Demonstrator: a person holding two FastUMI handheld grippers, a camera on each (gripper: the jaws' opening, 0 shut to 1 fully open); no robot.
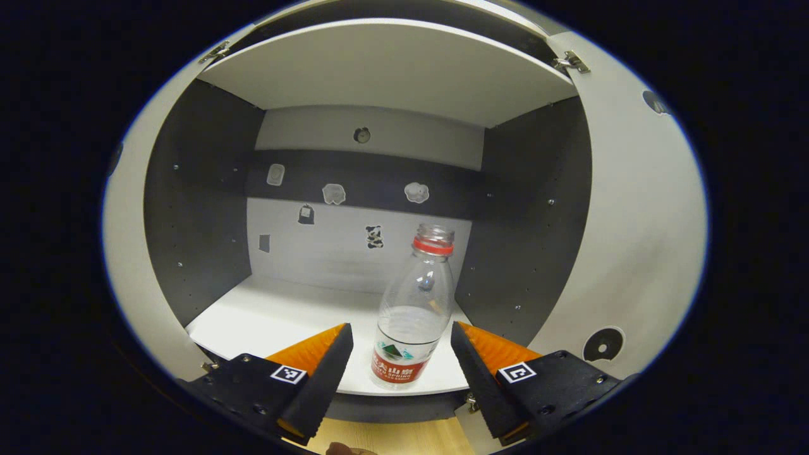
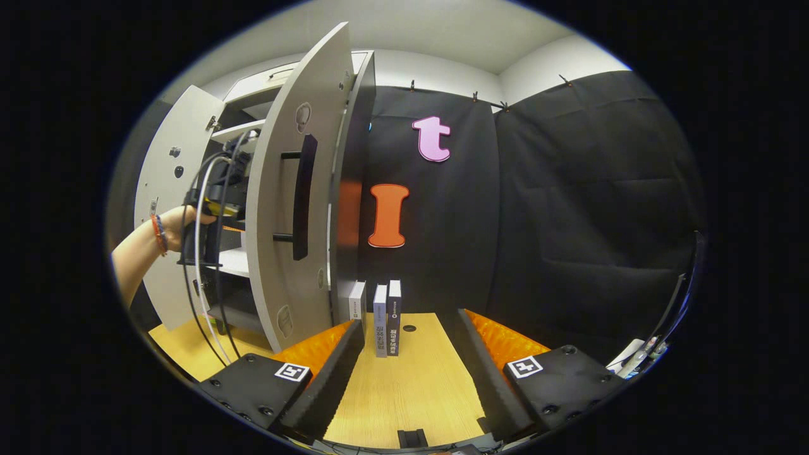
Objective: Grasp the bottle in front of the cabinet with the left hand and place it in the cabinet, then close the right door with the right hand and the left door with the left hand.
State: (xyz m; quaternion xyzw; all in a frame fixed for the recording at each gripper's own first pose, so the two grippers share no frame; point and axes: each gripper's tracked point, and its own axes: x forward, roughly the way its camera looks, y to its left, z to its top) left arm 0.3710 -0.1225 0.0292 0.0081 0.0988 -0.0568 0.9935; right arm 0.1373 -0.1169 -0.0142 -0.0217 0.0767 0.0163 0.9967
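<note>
We see the bottle upright on the cabinet's lower shelf near its front edge, left tongs spread either side — not touching it, right tongs spread over the worktop, right door open

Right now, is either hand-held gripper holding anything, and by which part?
Nothing is held. The left hand-held gripper is open around the water bottle standing on the cabinet shelf; the right hand-held gripper is open.

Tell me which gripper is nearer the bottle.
Left. The left gripper is open with the bottle standing between its fingers on the cabinet shelf. The right gripper is outside, beyond the open right door.
</note>
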